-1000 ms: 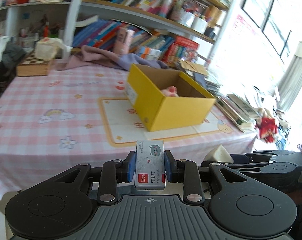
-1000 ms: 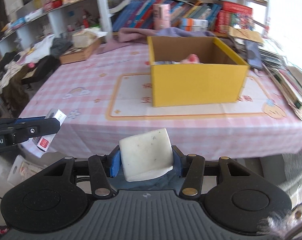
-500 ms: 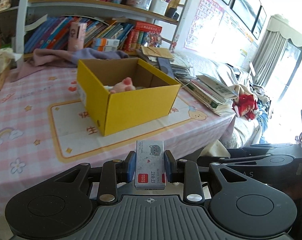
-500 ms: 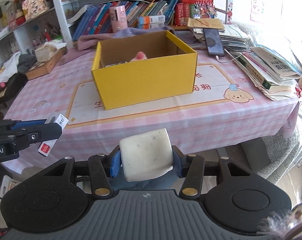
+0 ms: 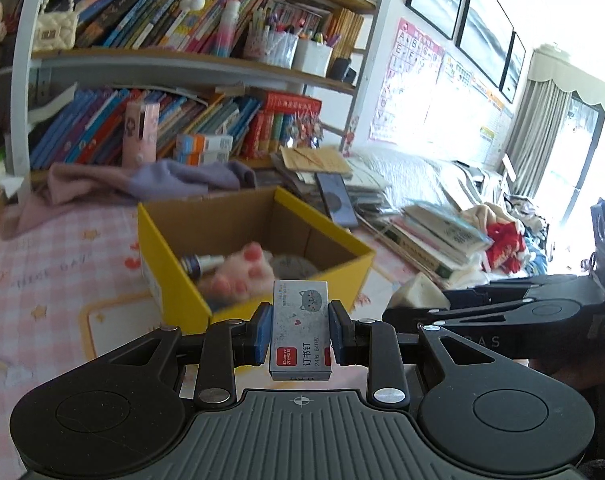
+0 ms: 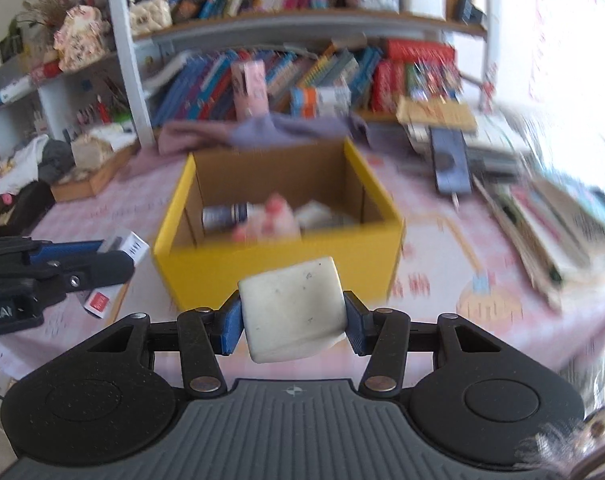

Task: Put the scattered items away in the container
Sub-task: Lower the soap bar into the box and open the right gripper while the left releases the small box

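the left gripper [image 5: 301,330] is clamping a small staple box [image 5: 301,330] between its blue pads, label facing up, and the right gripper [image 6: 292,318] is squeezing a white eraser block [image 6: 292,308] that is bulging a little past the pads. both loads are hanging in the air on the near side of the yellow box [image 6: 278,268], which is sitting on the pink checked tablecloth [image 6: 442,240]; neither item is over the opening yet. inside the box a small bottle [image 6: 226,214], a pink paw toy [image 6: 276,220] and something pale beside it are already lying on the bottom (the right view is blurred, so finer detail is not readable).

the two grippers are sitting close together, the left one's arm showing just beside the box's near left corner in the right view, so the main risk is judged to be crowding: both heading for one opening could be knocking fingers together or clipping the cardboard rim and shoving the light box along the cloth. letting go too early would be dropping an item on the near side of the wall, onto the cloth or off the table edge. the eraser, being soft and held near its lower half, could be tipping out of the grip if the wrist is jolting.
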